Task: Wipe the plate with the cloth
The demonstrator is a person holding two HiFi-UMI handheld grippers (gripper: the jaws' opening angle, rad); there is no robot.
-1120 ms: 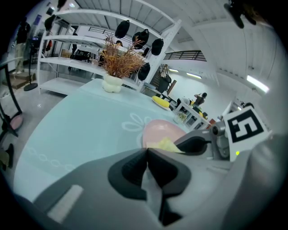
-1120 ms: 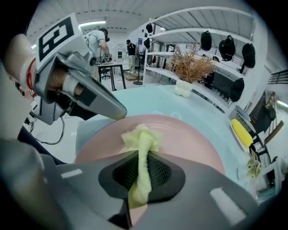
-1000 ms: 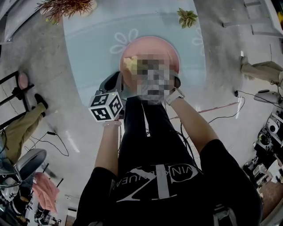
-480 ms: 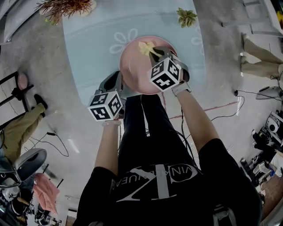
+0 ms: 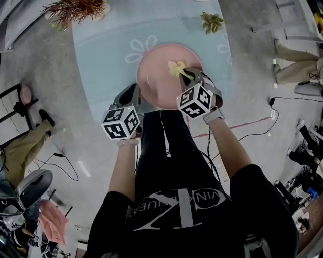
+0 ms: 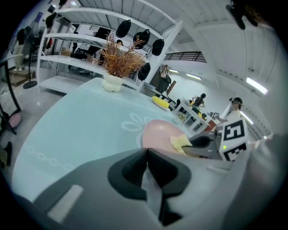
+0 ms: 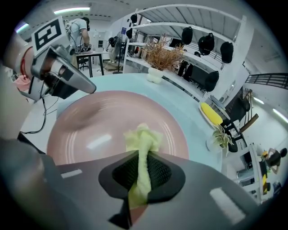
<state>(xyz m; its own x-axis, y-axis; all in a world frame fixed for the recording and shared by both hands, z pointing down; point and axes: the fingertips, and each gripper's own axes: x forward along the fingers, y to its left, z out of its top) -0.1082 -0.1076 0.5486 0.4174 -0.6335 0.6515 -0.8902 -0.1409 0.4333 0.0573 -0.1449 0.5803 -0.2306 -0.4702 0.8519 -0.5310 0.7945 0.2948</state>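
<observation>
A pink plate [image 5: 154, 80] sits on the pale blue table [image 5: 106, 45] just in front of me. My right gripper [image 5: 185, 75] is shut on a crumpled yellow cloth [image 5: 176, 67], which rests on the plate's right half. In the right gripper view the cloth [image 7: 143, 139] runs up between the jaws onto the plate [image 7: 90, 126]. My left gripper [image 5: 133, 91] hovers at the plate's near-left rim, jaws shut with nothing seen between them. From the left gripper view, the plate [image 6: 157, 131], cloth [image 6: 180, 143] and right gripper [image 6: 194, 143] lie ahead to the right.
A dried plant in a white vase [image 5: 75, 7] stands at the table's far left, and a small green plant [image 5: 212, 20] at the far right. A yellow object [image 7: 210, 113] lies beyond the plate. A person's legs [image 5: 25, 143] and cables are on the floor.
My right gripper has dragged the cloth across the plate, from its left side over the far part to its right side. The left gripper has stayed put.
</observation>
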